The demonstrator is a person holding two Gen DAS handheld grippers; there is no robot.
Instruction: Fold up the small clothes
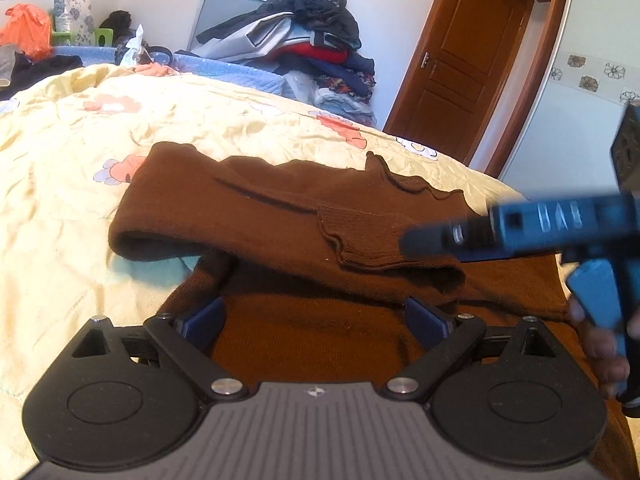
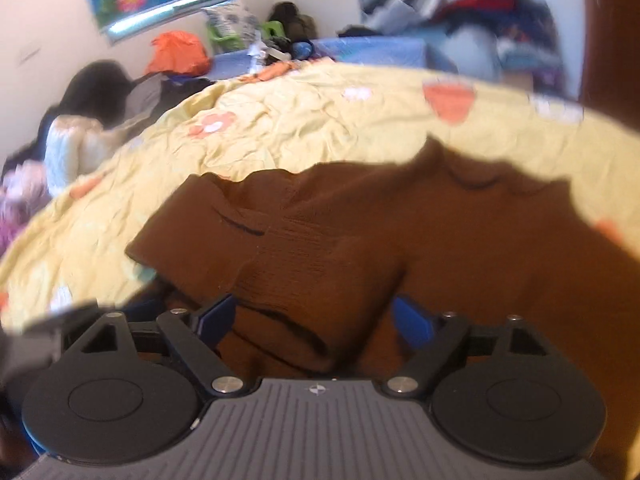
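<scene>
A brown knit sweater lies on the yellow flowered bedspread, with a sleeve and its ribbed cuff folded across the body. My left gripper is open, its blue pads spread over the sweater's lower part, holding nothing. The right gripper reaches in from the right over the cuff, blurred. In the right wrist view the sweater fills the middle, and my right gripper is open with brown cloth bunched between its pads.
A tall pile of clothes stands at the bed's far edge beside a wooden door. An orange bag and dark clothes lie at the far left. A white garment lies left of the bed.
</scene>
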